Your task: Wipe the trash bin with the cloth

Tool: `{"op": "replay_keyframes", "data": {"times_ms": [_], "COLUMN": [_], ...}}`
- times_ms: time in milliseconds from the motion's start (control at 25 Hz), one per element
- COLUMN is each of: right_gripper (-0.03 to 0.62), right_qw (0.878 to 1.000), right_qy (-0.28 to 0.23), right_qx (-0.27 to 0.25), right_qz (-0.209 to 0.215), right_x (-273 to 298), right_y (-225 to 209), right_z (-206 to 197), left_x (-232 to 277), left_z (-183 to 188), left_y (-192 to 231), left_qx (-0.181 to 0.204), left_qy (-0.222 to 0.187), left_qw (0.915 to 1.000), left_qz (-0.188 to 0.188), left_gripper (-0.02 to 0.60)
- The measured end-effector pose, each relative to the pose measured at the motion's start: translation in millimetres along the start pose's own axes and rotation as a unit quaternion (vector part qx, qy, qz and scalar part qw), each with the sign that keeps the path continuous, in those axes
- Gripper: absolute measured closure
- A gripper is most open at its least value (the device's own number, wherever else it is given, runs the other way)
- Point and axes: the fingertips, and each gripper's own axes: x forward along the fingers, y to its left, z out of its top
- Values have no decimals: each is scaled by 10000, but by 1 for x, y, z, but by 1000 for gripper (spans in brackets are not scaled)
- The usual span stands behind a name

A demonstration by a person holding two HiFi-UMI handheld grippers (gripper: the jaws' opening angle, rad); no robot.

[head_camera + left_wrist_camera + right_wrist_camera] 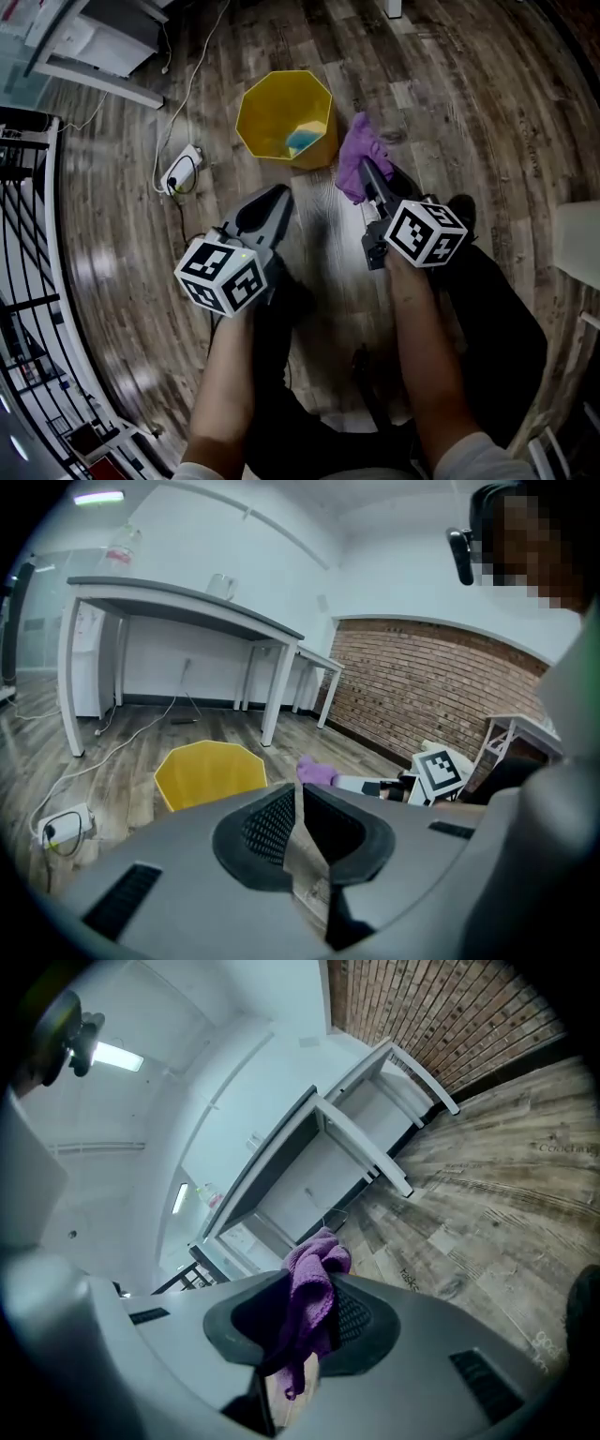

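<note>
A yellow eight-sided trash bin [284, 118] stands on the wood floor ahead of me, with something blue inside it. It shows in the left gripper view too, the bin [208, 772] just beyond the jaws. My right gripper [366, 171] is shut on a purple cloth [357, 155], which hangs right beside the bin's right wall. The cloth [312, 1297] bunches out between the jaws in the right gripper view. My left gripper [278, 195] hovers below the bin's near side, shut with nothing in it.
A white power strip [181, 170] with a cable lies on the floor left of the bin. White tables [187, 611] stand behind it, a brick wall [441, 686] to the right. A black railing [23, 244] runs along the left. My legs are below the grippers.
</note>
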Motion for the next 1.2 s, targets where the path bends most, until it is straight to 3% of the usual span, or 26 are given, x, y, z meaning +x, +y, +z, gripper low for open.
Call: {"op": "replay_keyframes", "data": {"times_ms": [240,440,640,800,920,1080,1200], "right_gripper": [503,503,503,503,503,503,503], "right_qw": [9996,9984,9976,9944,9911,9940,9921], "right_qy": [236,478,393,579,616,245,326], "right_qx": [19,-115,-148,-171,-374,89,169], "right_qz": [139,277,542,872,1123,1065,1204], "right_x": [37,40,43,56,70,85,85], "right_y": [-22,-36,-41,-27,-20,-35,-35], "right_z": [-6,8,22,8,11,22,13], "left_x": [44,65,85,97,107,114,119], "left_z": [27,7,14,4,-4,-28,-35], "left_y": [22,30,30,39,49,56,57], "left_qx": [464,782,767,1181,1408,1506,1677], "left_qy": [119,684,862,1398,1571,1850,1940], "left_qw": [9987,9939,9927,9828,9774,9710,9665], "left_qz": [-170,-381,-355,-242,-165,-151,-77], "left_gripper": [486,479,479,479,479,479,466]}}
